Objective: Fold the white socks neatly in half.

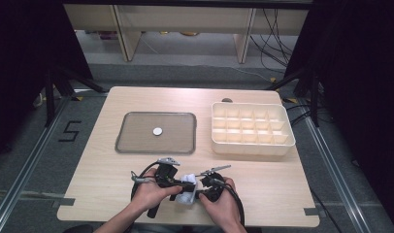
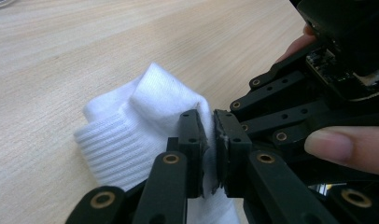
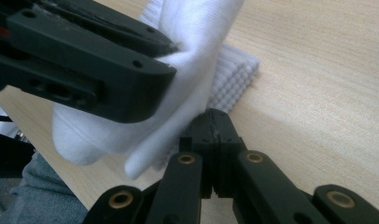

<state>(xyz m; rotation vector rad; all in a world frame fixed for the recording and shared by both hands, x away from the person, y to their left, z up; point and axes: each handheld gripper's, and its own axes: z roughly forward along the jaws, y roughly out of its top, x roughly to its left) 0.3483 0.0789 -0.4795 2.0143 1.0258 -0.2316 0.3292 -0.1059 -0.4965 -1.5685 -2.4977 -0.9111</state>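
Both tools are on the sock (image 1: pixel 187 188), low over the near edge of the worktop (image 1: pixel 263 194), with the sock hanging between them.

Left tool (image 2: pixel 211 140): clenched on a thin fold of the white fabric. I see cloth squeezed in the narrow slit between its jaws, and the bulk of the sock bulges out ahead and to that tool's left. The ribbed cuff sits lowest, on or just above the wood; I can't tell which.

Right tool (image 3: pixel 215 135): jaws pressed flat together. The sock's edge drapes right at its tips, and I read it as pinching a thin layer there, though the contact is partly hidden by the drape. The left tool's black body crosses just above it, touching the cloth.

My read on why: the two tools grip from opposite sides, so the fabric can be pulled apart or turned over. It looks like folding or opening the sock. Holding it near the person keeps both tools close and the cloth taut between them.

Sock itself: white knit, smooth on the body, coarse ribbing at the cuff, bunched into a soft lump rather than laid flat. It looks limp and will sag wherever it isn't gripped.

Well ahead of the tools are a grey tray (image 1: pixel 132 141) with a small white disc (image 1: pixel 157 131) and a cream divided box (image 1: pixel 253 145), both untouched.
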